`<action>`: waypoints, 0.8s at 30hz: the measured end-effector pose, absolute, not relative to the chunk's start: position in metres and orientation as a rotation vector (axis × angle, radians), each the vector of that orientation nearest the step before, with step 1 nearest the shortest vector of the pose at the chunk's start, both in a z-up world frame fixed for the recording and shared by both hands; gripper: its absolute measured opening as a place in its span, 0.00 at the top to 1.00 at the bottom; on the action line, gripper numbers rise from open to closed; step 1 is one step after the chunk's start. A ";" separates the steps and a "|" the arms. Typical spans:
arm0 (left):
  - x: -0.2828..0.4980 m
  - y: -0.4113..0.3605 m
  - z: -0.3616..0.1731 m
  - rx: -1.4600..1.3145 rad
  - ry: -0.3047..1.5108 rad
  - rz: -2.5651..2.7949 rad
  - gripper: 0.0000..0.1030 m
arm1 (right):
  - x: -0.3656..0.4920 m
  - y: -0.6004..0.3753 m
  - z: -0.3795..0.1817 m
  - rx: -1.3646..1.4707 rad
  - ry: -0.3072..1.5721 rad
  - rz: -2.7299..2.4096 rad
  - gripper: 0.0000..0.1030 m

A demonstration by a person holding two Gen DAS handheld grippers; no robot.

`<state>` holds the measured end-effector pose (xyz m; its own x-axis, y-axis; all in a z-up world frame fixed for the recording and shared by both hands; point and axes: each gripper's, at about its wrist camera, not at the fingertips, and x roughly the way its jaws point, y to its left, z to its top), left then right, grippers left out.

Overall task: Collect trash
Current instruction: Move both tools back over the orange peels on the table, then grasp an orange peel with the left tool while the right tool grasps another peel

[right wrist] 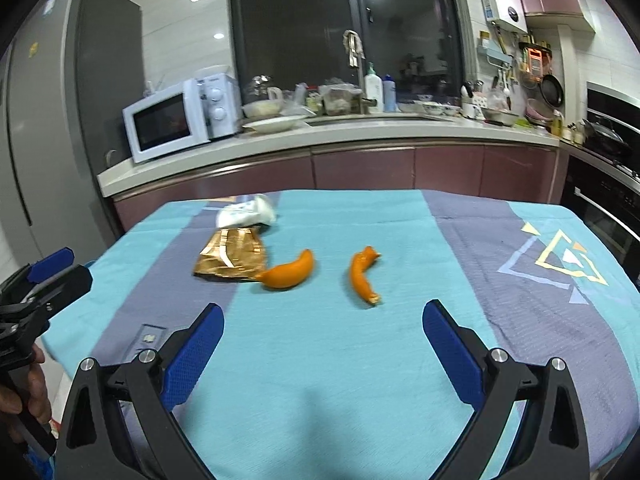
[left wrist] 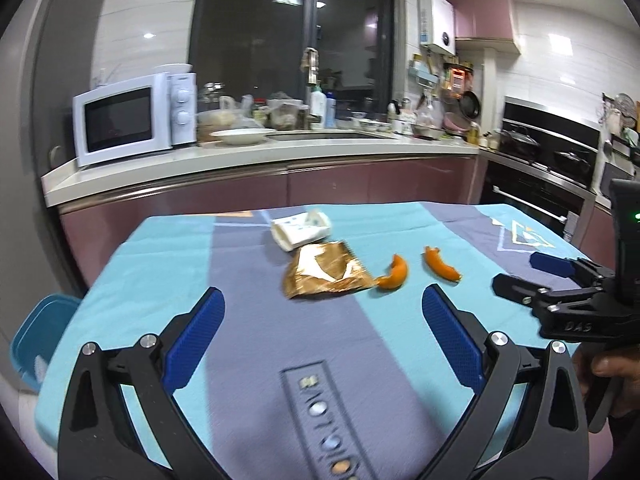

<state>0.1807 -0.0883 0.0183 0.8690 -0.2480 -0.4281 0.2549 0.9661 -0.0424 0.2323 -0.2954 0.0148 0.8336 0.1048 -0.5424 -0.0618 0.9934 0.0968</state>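
Ahead at 12 o'clock, your right gripper (right wrist: 323, 320), jaws wide and empty, faces the nearer peel (right wrist: 363, 275), long axis 12-to-6; left gripper (left wrist: 323, 308) likewise empty.

Bright ceiling light, fisheye-warped edges (slight motion blur)

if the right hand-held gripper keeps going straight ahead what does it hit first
Probably the curved orange peel strip on the teal cloth: it lies just ahead of the open right hand-held gripper, slightly right of centre. Depth is hard to judge.
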 end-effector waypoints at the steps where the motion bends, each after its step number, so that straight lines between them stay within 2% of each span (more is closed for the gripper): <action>1: 0.189 -0.095 0.017 0.021 0.447 -0.277 0.05 | 0.235 -0.298 0.013 0.075 0.584 0.083 0.07; 19: 0.300 -0.192 -0.016 0.072 0.518 -0.463 0.06 | 0.303 -0.325 -0.009 0.042 0.677 0.018 0.07; 24: 0.326 -0.199 -0.025 0.065 0.552 -0.490 0.16 | 0.312 -0.332 -0.010 0.050 0.701 0.033 0.07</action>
